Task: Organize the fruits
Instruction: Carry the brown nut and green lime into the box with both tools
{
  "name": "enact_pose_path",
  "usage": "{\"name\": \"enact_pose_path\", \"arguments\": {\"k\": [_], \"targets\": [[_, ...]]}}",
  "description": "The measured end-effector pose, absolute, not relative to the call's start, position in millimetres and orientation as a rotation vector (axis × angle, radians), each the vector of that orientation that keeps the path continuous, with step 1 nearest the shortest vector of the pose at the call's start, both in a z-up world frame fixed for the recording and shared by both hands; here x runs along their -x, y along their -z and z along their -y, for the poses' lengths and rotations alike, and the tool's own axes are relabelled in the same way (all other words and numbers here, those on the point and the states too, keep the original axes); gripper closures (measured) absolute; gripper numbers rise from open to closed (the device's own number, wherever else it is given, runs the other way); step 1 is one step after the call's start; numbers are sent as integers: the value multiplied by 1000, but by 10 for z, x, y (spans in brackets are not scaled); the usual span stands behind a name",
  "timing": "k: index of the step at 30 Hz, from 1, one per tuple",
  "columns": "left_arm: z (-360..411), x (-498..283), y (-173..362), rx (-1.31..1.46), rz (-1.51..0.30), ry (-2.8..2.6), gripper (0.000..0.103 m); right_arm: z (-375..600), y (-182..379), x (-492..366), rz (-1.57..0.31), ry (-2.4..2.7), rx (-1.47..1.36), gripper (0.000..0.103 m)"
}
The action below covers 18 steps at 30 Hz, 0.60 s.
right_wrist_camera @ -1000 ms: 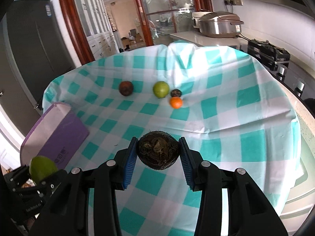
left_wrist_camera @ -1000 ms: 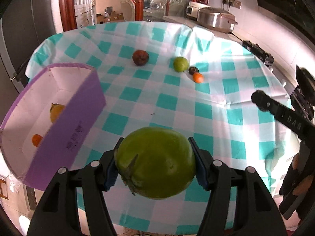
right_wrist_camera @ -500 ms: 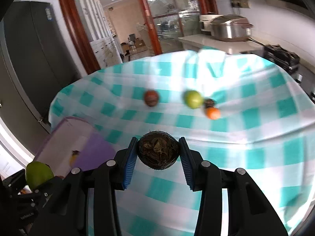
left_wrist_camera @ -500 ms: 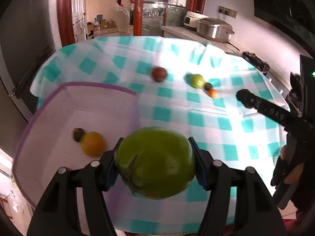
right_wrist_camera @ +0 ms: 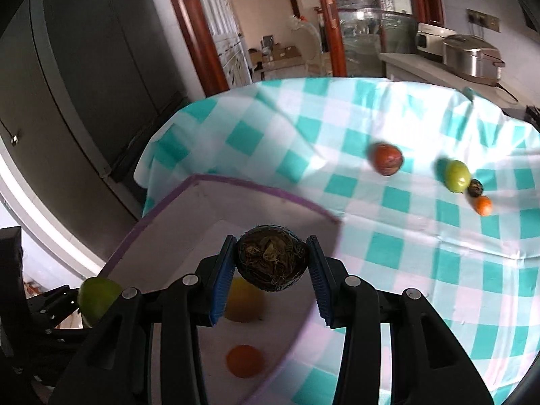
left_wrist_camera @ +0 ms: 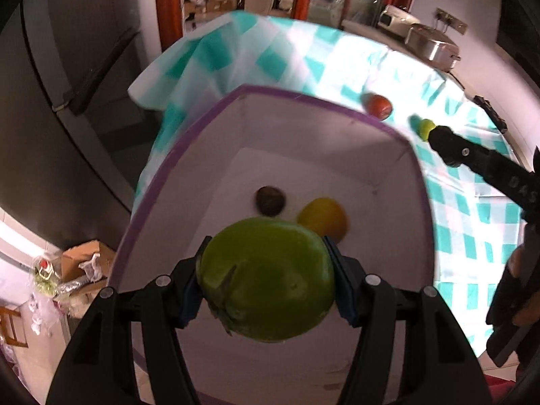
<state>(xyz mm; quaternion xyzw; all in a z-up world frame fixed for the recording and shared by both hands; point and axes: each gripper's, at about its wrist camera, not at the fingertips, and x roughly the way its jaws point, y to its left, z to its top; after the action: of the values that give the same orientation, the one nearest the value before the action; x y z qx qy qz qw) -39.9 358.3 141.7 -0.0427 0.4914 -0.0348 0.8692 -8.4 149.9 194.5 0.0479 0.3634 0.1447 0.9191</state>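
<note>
The left gripper (left_wrist_camera: 266, 280) clamps a large green fruit (left_wrist_camera: 266, 280) directly above the purple-rimmed box (left_wrist_camera: 337, 108), likely for dropping in. The right gripper (right_wrist_camera: 271, 261) pinches a dark brown fruit (right_wrist_camera: 271, 261) over the box's near edge. Beyond lie a yellow fruit (left_wrist_camera: 324, 217), then loose fruits on the checked tablecloth (right_wrist_camera: 405, 236).

You get bright daylight glaring off the checkered tablecloth (left_wrist_camera: 341, 54), motion blur smearing the loose fruit, dim dark surroundings, and heavy fisheye bending at edges.
</note>
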Motion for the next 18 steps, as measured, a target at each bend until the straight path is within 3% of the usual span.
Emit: {"name": "enact_pose_path", "arguments": {"k": [11,18], "targets": [[-3642,271,-1229,80,-1071,97,40,-2053,-1783,-305,-848,-354,-4,61],[-3609,-71,-993,-13,-1198,64,40,-2532,-1368,-953,-1037,-392,97,61]]}}
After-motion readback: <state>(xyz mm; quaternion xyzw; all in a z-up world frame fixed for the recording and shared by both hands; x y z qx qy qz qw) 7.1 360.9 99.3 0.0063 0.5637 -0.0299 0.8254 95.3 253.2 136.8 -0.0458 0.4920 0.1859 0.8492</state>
